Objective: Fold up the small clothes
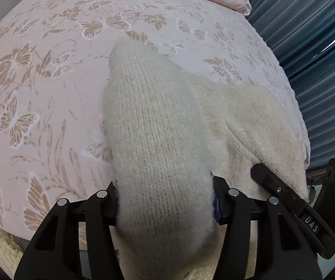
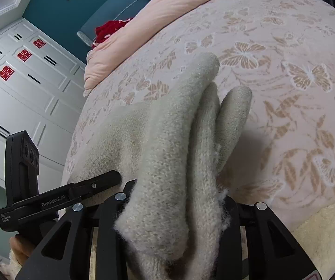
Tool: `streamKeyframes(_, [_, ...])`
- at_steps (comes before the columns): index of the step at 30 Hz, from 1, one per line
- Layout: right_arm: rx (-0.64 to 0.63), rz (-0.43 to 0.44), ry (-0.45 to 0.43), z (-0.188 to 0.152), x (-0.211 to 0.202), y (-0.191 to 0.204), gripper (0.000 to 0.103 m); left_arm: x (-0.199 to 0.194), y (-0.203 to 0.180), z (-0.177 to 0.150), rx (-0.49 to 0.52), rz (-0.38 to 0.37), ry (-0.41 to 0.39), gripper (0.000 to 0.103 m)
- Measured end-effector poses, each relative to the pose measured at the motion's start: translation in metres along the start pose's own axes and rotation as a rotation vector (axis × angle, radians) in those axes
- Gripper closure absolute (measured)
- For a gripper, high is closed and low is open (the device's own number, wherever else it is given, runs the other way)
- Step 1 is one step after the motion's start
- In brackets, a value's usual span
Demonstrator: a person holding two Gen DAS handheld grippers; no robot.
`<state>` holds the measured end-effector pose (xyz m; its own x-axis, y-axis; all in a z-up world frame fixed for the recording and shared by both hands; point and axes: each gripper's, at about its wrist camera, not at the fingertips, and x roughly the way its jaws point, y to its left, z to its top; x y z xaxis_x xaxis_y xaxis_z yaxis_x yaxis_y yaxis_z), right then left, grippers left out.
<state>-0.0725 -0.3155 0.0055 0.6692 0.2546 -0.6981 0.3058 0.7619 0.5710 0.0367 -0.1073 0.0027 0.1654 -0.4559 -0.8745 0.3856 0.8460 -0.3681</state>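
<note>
Garment: cream knit garment [image 1: 158,140], small, lying near the right edge of the bed, with bunched folds raised off the surface toward both cameras.
Left gripper: left gripper [image 1: 165,200] pinching a thick fold of the knit between its fingers — the fabric fills the whole gap and bulges over the near end of the fingers.
Right gripper: right gripper [image 2: 174,210] pinching another bunched fold of the same garment; several ridges of knit run away from it toward the far side of the bed.
Gripper spacing: the two grippers sit just beside each other — the right one shows at the right of the left wrist view, the left one at the left of the right wrist view.
Flat portion: the remainder of the garment lies on the bedspread between and beyond the two grippers.
Support surface: pink bedspread [image 1: 50,81] with a butterfly pattern.
Far end of bed: folded pink duvet [image 2: 167,7], with a red item [image 2: 109,29] beside it.
Right of bed: blue curtain [image 1: 307,46].
Left of bed: white wardrobe [image 2: 27,81] with red emblems on its doors.
Near edge: cream fluffy textile [image 2: 326,233] below the bedspread.
</note>
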Motion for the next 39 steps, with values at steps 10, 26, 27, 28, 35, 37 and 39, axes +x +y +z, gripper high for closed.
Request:
streamKeyframes(10, [0.167,-0.128,0.123,-0.023,0.053,-0.074,0.045,0.073,0.029,-0.014,-0.133,-0.016,0.075,0.02])
streamKeyframes(26, [-0.046,0.015,-0.206,0.031,-0.077,0.044,0.07,-0.051,-0.014,0.022,-0.083,-0.286,-0.088,0.049])
streamKeyframes(27, [-0.079,0.03,-0.256,0.036,-0.097,0.059,0.07,-0.076,-0.022,0.024,-0.05,-0.309,-0.138,0.049])
streamKeyframes(28, [-0.11,0.046,-0.304,0.041,-0.115,0.073,0.07,-0.1,-0.03,0.025,-0.01,-0.327,-0.19,0.049])
streamKeyframes(35, [-0.316,0.199,-0.605,0.041,-0.223,0.165,0.07,-0.265,-0.046,0.026,0.187,-0.43,-0.534,0.048])
streamKeyframes(37, [-0.376,0.243,-0.669,0.038,-0.238,0.192,0.07,-0.302,-0.043,0.026,0.23,-0.444,-0.621,0.048])
streamKeyframes(39, [-0.431,0.284,-0.72,0.038,-0.25,0.216,0.069,-0.336,-0.036,0.027,0.275,-0.438,-0.71,0.048])
